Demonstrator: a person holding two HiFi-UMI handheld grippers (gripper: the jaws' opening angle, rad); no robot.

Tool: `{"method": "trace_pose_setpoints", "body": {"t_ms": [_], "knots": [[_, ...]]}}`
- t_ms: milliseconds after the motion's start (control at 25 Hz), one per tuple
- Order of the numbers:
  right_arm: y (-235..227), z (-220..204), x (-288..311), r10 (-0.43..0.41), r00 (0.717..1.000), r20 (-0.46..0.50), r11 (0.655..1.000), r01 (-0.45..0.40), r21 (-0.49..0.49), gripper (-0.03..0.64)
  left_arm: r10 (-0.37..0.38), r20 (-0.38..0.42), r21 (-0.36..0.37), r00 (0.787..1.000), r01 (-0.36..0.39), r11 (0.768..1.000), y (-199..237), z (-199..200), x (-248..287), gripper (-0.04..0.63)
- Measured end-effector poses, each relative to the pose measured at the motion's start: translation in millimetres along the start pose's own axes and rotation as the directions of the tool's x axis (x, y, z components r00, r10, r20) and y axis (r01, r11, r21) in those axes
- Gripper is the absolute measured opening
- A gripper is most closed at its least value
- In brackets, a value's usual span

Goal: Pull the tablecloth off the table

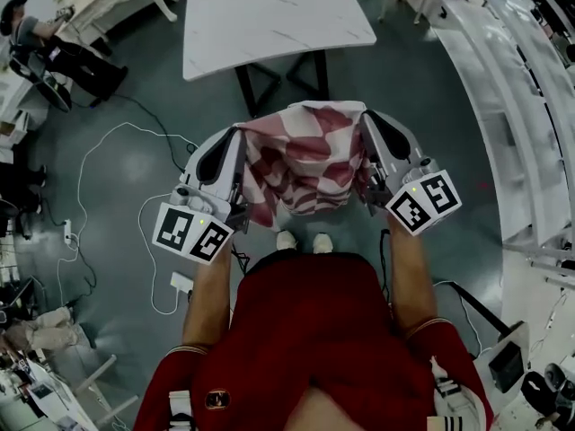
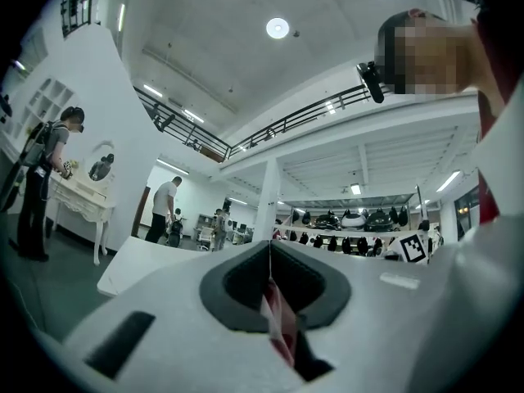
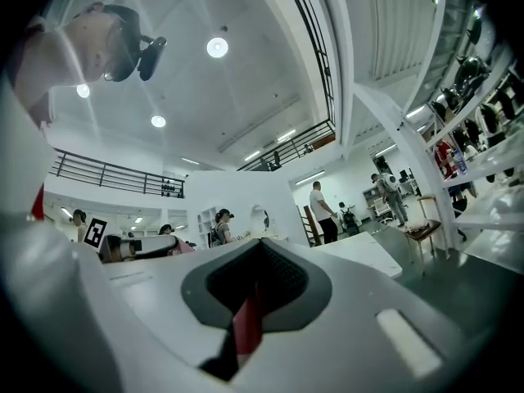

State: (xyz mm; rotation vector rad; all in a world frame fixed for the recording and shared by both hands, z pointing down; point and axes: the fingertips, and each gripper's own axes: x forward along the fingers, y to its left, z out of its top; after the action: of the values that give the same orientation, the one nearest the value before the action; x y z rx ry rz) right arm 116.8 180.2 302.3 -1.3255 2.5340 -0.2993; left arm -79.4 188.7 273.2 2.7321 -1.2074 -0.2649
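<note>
The red-and-white checked tablecloth (image 1: 305,155) hangs bunched between my two grippers, off the white marble-look table (image 1: 269,12), whose top is bare. My left gripper (image 1: 241,131) is shut on the cloth's left edge; a strip of the tablecloth (image 2: 278,318) shows pinched between its closed jaws. My right gripper (image 1: 364,115) is shut on the right edge, with a red fold of the tablecloth (image 3: 246,326) caught in its jaws. Both grippers are held in front of the person, short of the table's near edge.
The table's black legs (image 1: 283,83) stand just beyond the cloth. White cables (image 1: 108,151) and a power strip (image 1: 181,283) lie on the floor at left. A long white counter (image 1: 503,88) curves along the right. Other people stand in the background.
</note>
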Motion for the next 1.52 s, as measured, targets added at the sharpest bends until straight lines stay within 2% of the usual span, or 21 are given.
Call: {"method": "trace_pose_setpoints", "body": {"t_ms": [240, 880, 1520], "knots": [[3, 14, 1, -0.009, 1.000, 0.017, 1.000, 0.009, -0.025, 0.009, -0.015, 0.018, 0.003, 1.000, 0.015, 1.000, 6, 12, -1, 0.011], [16, 10, 17, -0.026, 1.000, 0.000, 0.999, 0.026, -0.042, 0.009, -0.016, 0.047, -0.008, 0.999, 0.016, 1.000, 32, 30, -8, 0.009], [22, 7, 7, -0.048, 0.999, -0.009, 0.996, 0.047, -0.072, 0.009, -0.005, 0.050, -0.017, 0.999, 0.006, 1.000, 28, 29, -21, 0.009]]}}
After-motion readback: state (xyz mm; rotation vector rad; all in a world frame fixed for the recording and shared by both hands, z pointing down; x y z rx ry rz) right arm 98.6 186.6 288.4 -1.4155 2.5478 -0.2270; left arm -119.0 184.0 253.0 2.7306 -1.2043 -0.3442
